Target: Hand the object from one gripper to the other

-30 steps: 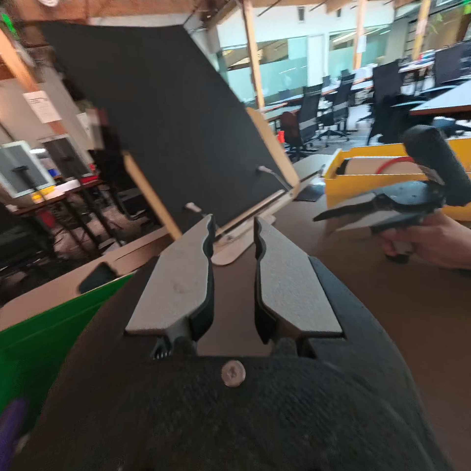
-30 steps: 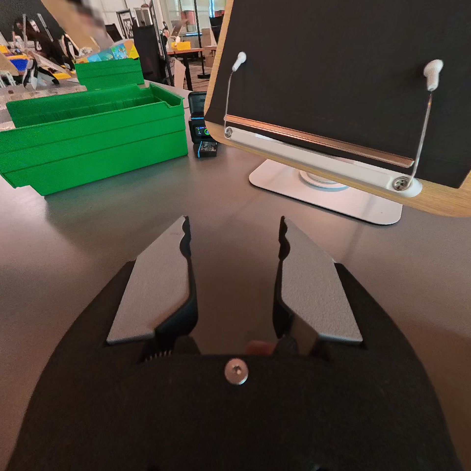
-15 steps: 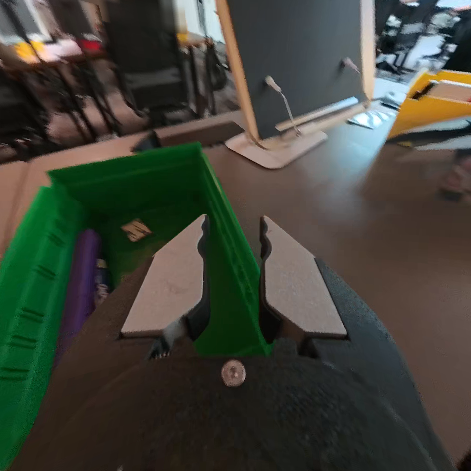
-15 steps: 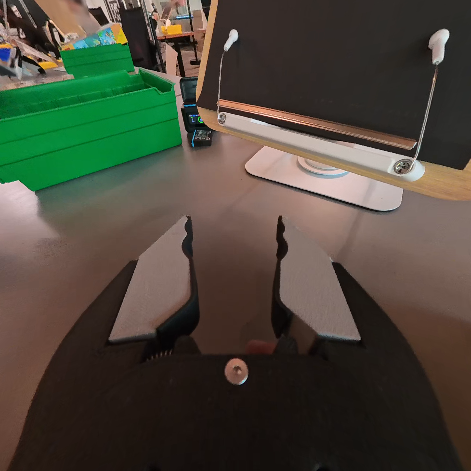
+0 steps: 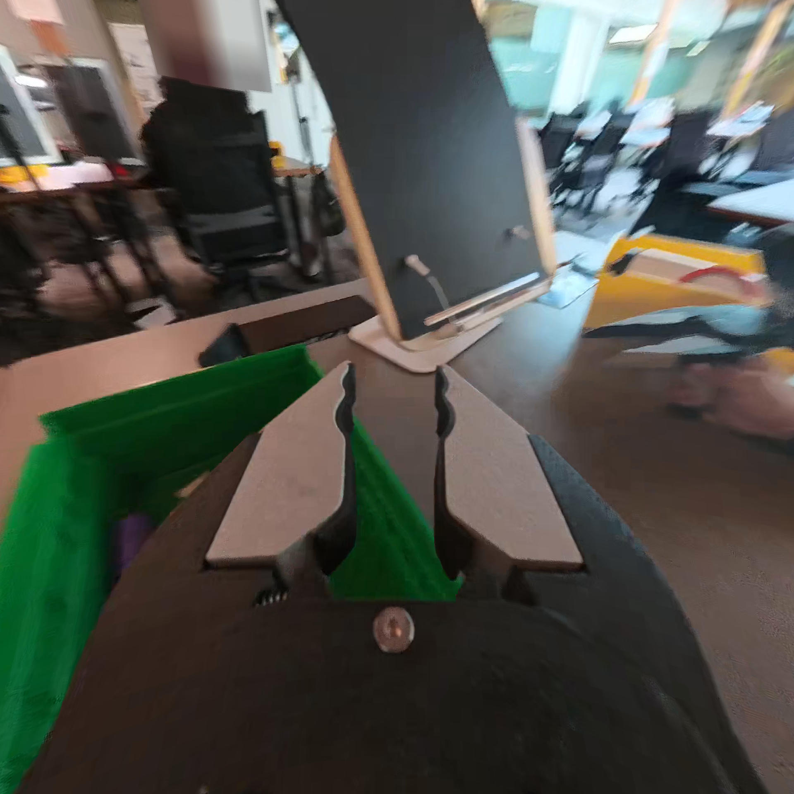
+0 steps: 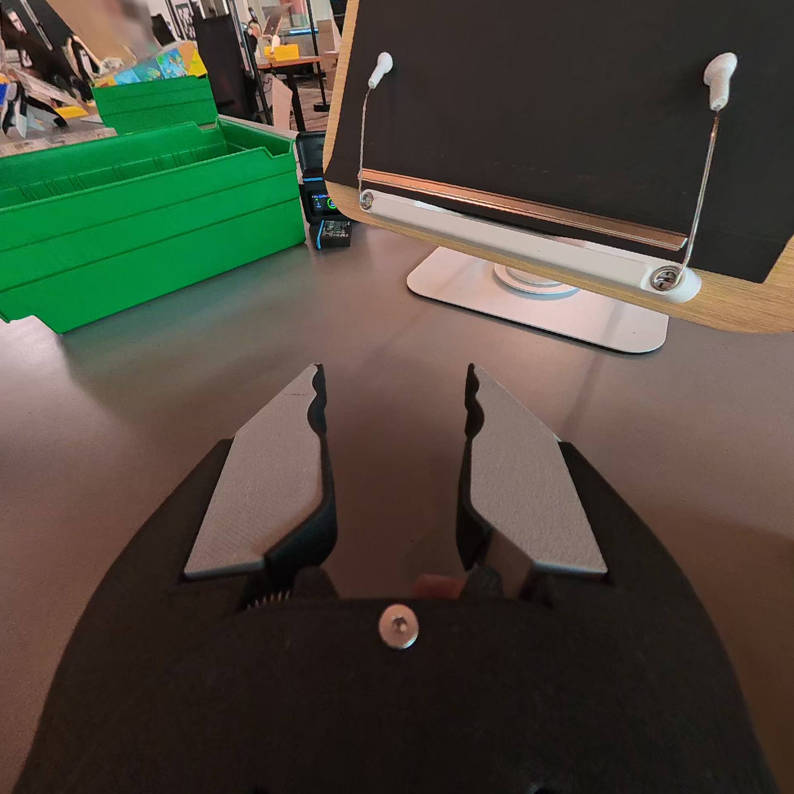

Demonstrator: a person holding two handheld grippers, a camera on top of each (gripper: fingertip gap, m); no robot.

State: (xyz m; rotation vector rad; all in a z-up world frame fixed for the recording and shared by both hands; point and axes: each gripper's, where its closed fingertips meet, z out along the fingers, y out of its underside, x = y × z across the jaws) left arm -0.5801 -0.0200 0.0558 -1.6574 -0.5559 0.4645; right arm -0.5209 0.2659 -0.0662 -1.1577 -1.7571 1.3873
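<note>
My left gripper [image 5: 394,382] is open and empty, held above the near right wall of a green bin [image 5: 172,412]. A purple object [image 5: 131,543] lies inside the bin, mostly hidden behind my gripper body. My right gripper [image 6: 394,378] is open and empty, low over the grey table [image 6: 129,408], pointing at the book stand [image 6: 558,129]. The green bin also shows in the right wrist view [image 6: 150,215], at the left. The right gripper shows blurred at the right edge of the left wrist view [image 5: 687,335], with a hand [image 5: 739,404] under it.
The black book stand with a wooden rim [image 5: 429,172] stands on a white base [image 6: 537,296] at the table's middle back. A small black device with a lit screen [image 6: 322,202] sits between bin and stand. A yellow bin [image 5: 670,279] stands at the far right. Office chairs and desks lie beyond. Tip to tip, the grippers are about 30 centimeters apart.
My left gripper swung left and down toward the green bin, then tilted back up a little. My right gripper crept slightly toward the book stand. Both stayed open.
</note>
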